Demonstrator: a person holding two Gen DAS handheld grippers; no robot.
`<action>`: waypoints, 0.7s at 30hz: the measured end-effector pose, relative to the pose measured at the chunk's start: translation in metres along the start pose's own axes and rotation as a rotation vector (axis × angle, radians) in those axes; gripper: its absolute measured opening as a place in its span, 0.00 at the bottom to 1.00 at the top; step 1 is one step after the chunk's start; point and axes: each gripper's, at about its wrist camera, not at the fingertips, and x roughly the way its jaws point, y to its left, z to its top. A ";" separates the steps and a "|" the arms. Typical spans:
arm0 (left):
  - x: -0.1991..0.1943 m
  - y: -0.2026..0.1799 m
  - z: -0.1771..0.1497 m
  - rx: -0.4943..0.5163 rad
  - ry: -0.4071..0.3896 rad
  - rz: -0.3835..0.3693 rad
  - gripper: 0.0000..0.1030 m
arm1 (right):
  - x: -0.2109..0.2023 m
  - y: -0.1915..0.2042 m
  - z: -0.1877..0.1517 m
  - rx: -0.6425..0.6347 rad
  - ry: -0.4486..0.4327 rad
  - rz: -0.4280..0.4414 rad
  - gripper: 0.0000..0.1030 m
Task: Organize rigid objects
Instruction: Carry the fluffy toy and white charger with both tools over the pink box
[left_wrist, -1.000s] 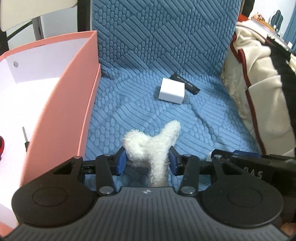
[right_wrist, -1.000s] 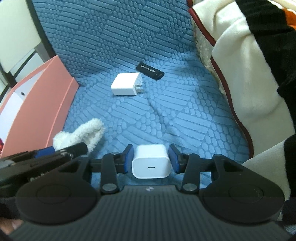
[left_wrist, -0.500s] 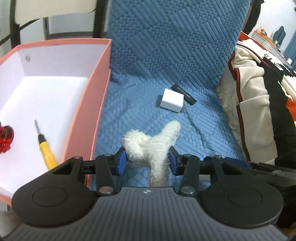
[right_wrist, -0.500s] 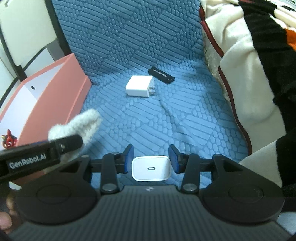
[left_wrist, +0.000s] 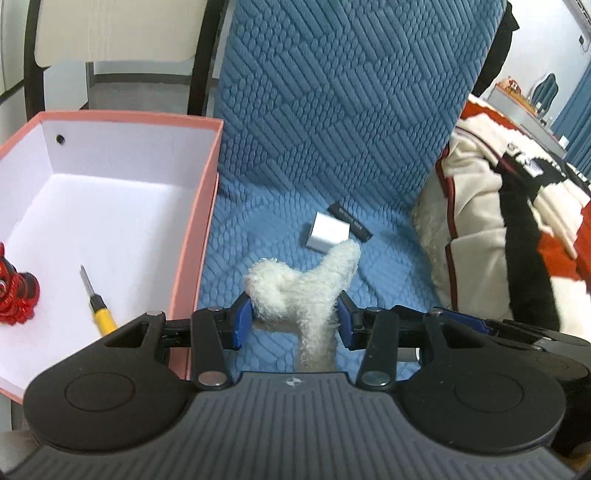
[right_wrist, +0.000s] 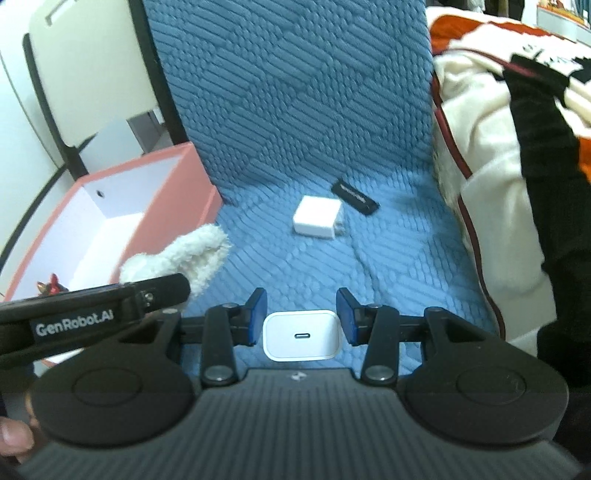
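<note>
**— So why was each gripper carrying something at once?**

— Probably to clear the blue cushioned seat (left_wrist: 280, 206) in one trip. The left gripper (left_wrist: 293, 323) pinched a fluffy white plush piece (left_wrist: 299, 291) between its blue pads, low in the middle of the left wrist view. The right gripper (right_wrist: 301, 319) had a white charger cube (right_wrist: 301, 335) between its pads, port side facing the camera. A sliver of gap seemed to show on either side, so I could not tell for sure that the pads pressed on it, though it sat clear of the seat, which suggested a grip.

**— And the pink box?**

— The pink box (left_wrist: 199, 236) stood at the left of the frame beside the seat, open, with a yellow-handled screwdriver (left_wrist: 96, 302) and a red toy figure (left_wrist: 14, 295) already on its white floor. I judged it to be the collection spot for the rigid items; the plush hardly fits that sort.

**— What was left on the seat?**

— A second white charger (right_wrist: 317, 218), prongs to the right, touching or just beside a black stick (right_wrist: 354, 197) near the seat's back. A fleece blanket (right_wrist: 498, 155) lay heaped at the right.

**— Any writing?**

— "GenRobot.AI" in white on the left gripper's side, lower left of the right wrist view. The stick bore print too small to read.
</note>
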 end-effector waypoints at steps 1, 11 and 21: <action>-0.004 0.001 0.003 0.000 -0.006 0.001 0.50 | -0.002 0.003 0.004 -0.001 -0.005 0.007 0.44; -0.043 0.033 0.044 -0.036 -0.078 0.023 0.50 | -0.025 0.046 0.044 -0.056 -0.076 0.057 0.44; -0.089 0.082 0.074 -0.063 -0.143 0.070 0.50 | -0.036 0.102 0.066 -0.115 -0.118 0.122 0.44</action>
